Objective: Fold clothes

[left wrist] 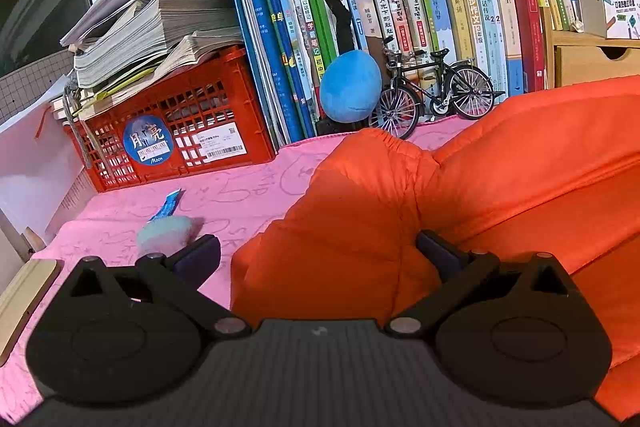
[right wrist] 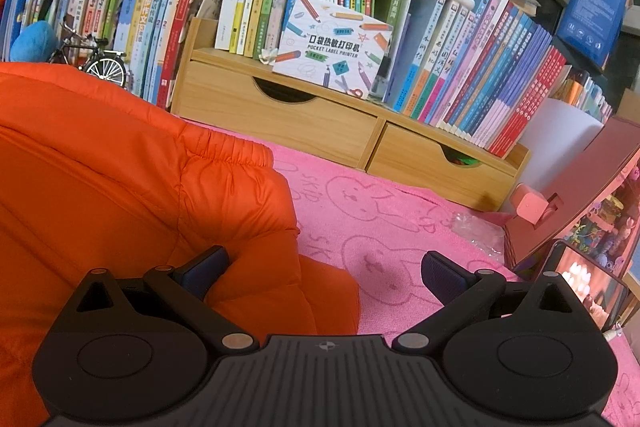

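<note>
Your left gripper (left wrist: 318, 253) has its jaws spread wide, pinching nothing; a puffy sleeve of the orange jacket (left wrist: 460, 195) bulges up between them, its elastic cuff toward 12 o'clock. The finger at 3 o'clock touches the fabric, while the one at 9 o'clock is over the pink cloth (left wrist: 240, 191) on the tabletop, just beside a small pale-blue plush (left wrist: 164, 235).

Your right gripper (right wrist: 324, 271) is likewise wide open and empty. Its finger at 9 o'clock presses into the jacket's other sleeve, and the finger at 3 o'clock hangs over bare pink cloth printed with rabbits.

Readable writing: the red crate (left wrist: 180, 131) at 10 o'clock in the left view carries a round blue sticker reading "Moon"; the white box (right wrist: 332, 47) at 12 o'clock in the right view reads "POCKET LABEL PRINTER".
</note>
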Available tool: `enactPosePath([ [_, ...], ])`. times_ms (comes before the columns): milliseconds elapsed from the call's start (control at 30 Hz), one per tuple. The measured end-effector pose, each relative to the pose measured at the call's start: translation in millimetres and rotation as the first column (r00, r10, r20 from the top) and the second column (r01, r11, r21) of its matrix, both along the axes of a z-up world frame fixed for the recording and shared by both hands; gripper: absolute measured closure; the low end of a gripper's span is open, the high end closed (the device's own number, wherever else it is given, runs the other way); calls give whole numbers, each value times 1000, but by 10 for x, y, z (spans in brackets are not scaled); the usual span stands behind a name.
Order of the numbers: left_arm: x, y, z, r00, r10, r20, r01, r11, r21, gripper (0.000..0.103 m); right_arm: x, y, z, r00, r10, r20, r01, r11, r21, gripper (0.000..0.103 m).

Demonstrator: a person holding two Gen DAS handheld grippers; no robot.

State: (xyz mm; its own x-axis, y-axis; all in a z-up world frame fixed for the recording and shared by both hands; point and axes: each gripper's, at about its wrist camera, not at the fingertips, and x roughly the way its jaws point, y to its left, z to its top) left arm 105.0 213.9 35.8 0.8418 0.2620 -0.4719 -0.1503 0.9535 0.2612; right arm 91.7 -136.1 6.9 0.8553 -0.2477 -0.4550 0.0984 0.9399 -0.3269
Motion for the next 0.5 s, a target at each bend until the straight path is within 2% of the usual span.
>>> enactPosePath([
  [500,14,7,14,1000,-2,-12,2,1000,-7,0,1,4,15,1000,-2,1,2,1000,7,0],
])
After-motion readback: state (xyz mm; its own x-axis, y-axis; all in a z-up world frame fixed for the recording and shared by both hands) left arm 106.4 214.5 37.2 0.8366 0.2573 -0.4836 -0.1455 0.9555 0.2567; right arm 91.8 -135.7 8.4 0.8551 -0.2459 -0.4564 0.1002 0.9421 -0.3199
